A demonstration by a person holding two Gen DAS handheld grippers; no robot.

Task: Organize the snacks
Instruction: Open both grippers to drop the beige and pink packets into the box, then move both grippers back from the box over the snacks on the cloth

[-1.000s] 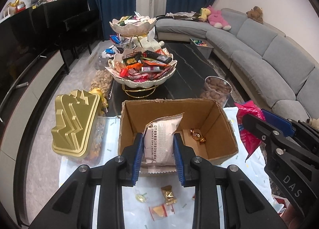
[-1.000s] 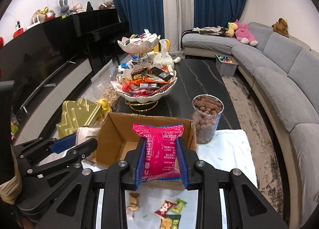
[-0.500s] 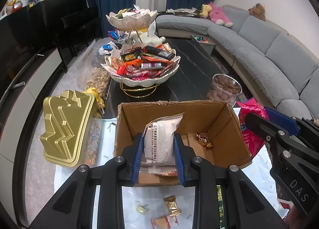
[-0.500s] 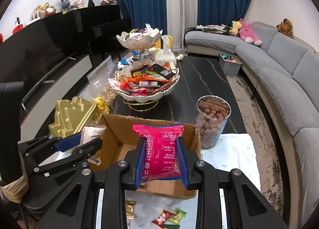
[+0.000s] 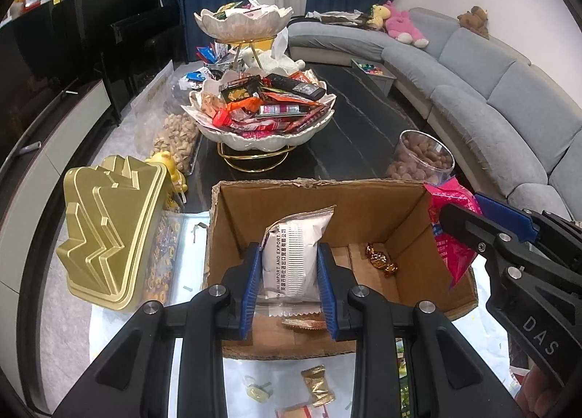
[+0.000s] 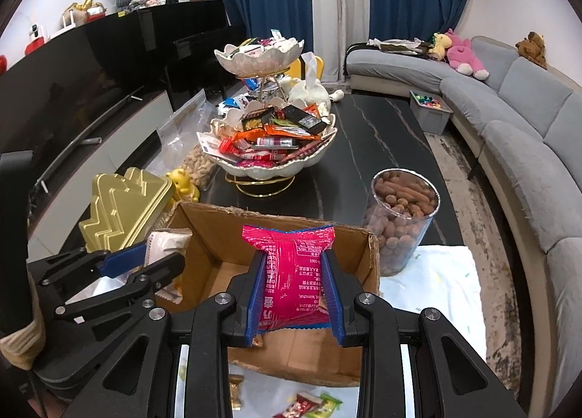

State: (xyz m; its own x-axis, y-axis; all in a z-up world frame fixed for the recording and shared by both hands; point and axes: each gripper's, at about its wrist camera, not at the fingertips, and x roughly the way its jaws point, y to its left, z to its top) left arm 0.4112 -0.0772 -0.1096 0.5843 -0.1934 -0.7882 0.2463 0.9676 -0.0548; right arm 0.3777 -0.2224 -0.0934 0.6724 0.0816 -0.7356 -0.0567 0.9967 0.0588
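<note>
Both our tongs have come down over the cardboard box (image 5: 316,207): left tongs (image 5: 289,281) clamp the white packet (image 5: 293,254), right tongs (image 6: 294,294) the pink packet (image 6: 289,272); release comes next.

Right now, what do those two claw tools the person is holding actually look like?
Both are matte black plastic with angular linkage arms joined by round silver bolts. The left gripper and right gripper each have two fingers lined with ribbed blue pads. White letters "DAS" mark the right one's side. No cables show. A tan knitted cuff appears beside the left tool.
</note>
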